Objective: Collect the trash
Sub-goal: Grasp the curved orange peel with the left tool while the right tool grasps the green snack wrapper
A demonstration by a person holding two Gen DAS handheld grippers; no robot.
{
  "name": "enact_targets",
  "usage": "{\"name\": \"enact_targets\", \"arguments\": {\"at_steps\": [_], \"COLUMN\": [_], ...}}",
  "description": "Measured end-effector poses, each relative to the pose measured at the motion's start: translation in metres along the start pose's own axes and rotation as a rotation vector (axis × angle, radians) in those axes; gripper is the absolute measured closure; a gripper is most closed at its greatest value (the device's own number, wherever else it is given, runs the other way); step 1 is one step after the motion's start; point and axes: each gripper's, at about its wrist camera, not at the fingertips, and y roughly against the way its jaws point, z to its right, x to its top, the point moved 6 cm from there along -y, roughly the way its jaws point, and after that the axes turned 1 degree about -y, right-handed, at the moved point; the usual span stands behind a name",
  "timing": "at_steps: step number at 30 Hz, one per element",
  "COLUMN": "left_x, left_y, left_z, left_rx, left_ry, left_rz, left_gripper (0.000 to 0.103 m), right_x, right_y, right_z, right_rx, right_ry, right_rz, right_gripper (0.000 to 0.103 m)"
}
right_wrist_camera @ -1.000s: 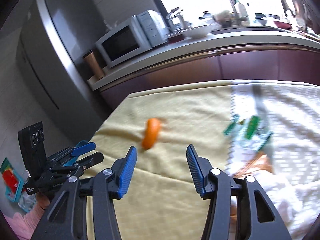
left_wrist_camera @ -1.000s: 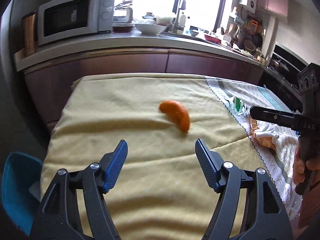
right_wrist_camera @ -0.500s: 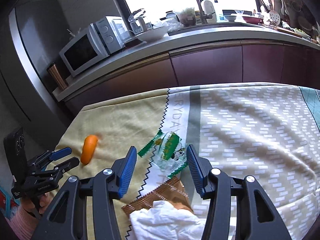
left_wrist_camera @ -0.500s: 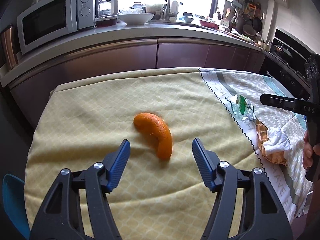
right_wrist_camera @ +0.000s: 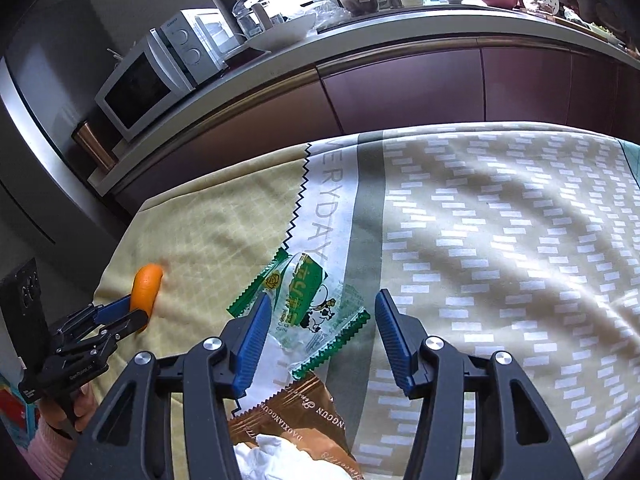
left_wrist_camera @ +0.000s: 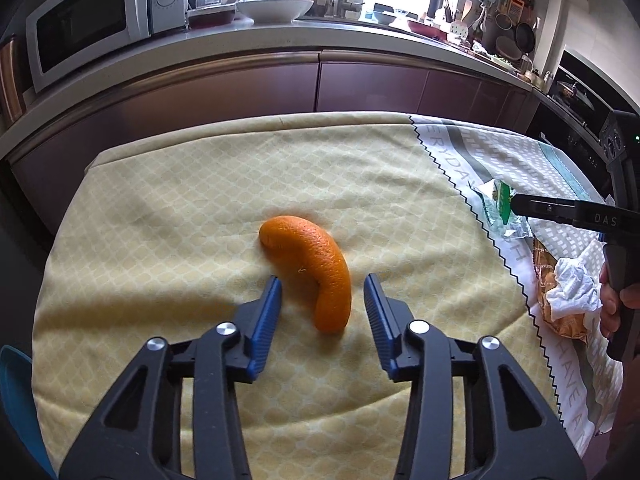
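Note:
A curved orange peel (left_wrist_camera: 312, 256) lies on the yellow tablecloth (left_wrist_camera: 180, 220). My left gripper (left_wrist_camera: 323, 280) straddles its near end. Its jaws are closing, but a gap still shows on each side and the pads do not touch the peel. A clear and green snack wrapper (right_wrist_camera: 304, 300) lies at the seam of the two cloths. My right gripper (right_wrist_camera: 323, 296) hangs open over it, one blue pad on either side. Nearer to me lie a brown wrapper (right_wrist_camera: 296, 412) and a crumpled white tissue (right_wrist_camera: 276, 460). The right wrist view also shows the left gripper (right_wrist_camera: 120, 312) at the peel (right_wrist_camera: 146, 286).
A patterned grey and white cloth (right_wrist_camera: 500, 240) covers the table's right part. Beyond the table runs a kitchen counter with a microwave (left_wrist_camera: 88, 20) and a white bowl (left_wrist_camera: 276, 8). A blue chair edge (left_wrist_camera: 16, 400) shows at lower left. A person's hand (left_wrist_camera: 612, 304) grips the right tool.
My left gripper came forward and down to the peel and its jaws narrowed around it. My right gripper swung from the peel over to the green wrapper and sank toward it.

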Motion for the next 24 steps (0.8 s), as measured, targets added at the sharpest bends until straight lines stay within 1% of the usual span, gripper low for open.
{"name": "enact_targets", "arguments": {"at_steps": [1, 5, 6, 7, 9, 15, 24], "left_x": [0.0, -0.001, -0.001, -0.001, -0.001, -0.002, -0.006], "left_y": [-0.001, -0.003, -0.003, -0.004, -0.003, 0.001, 0.025], "left_z": [-0.001, 0.0, 0.001, 0.001, 0.001, 0.002, 0.0], "left_rx": [-0.003, -0.005, -0.008, -0.013, -0.012, -0.012, -0.017], "left_ry": [0.003, 0.002, 0.001, 0.0, -0.001, -0.001, -0.012], "left_rz": [-0.004, -0.006, -0.006, -0.007, -0.003, 0.01, 0.057], "left_gripper": [0.07, 0.077, 0.082, 0.085, 0.086, 0.089, 0.09], "right_x": [-0.001, -0.002, -0.003, -0.002, -0.003, -0.006, -0.002], "right_y": [-0.002, -0.003, -0.003, -0.004, -0.004, -0.003, 0.013], "right_z": [0.0, 0.001, 0.001, 0.002, 0.002, -0.001, -0.005], "right_rx": [0.004, 0.013, 0.014, 0.011, 0.001, -0.002, 0.002], "right_ry": [-0.004, -0.002, -0.001, 0.002, 0.01, 0.025, 0.029], "right_rz": [-0.007, -0.006, -0.006, -0.006, -0.005, 0.011, 0.067], "right_gripper": [0.051, 0.052, 0.054, 0.06, 0.066, 0.07, 0.071]}}
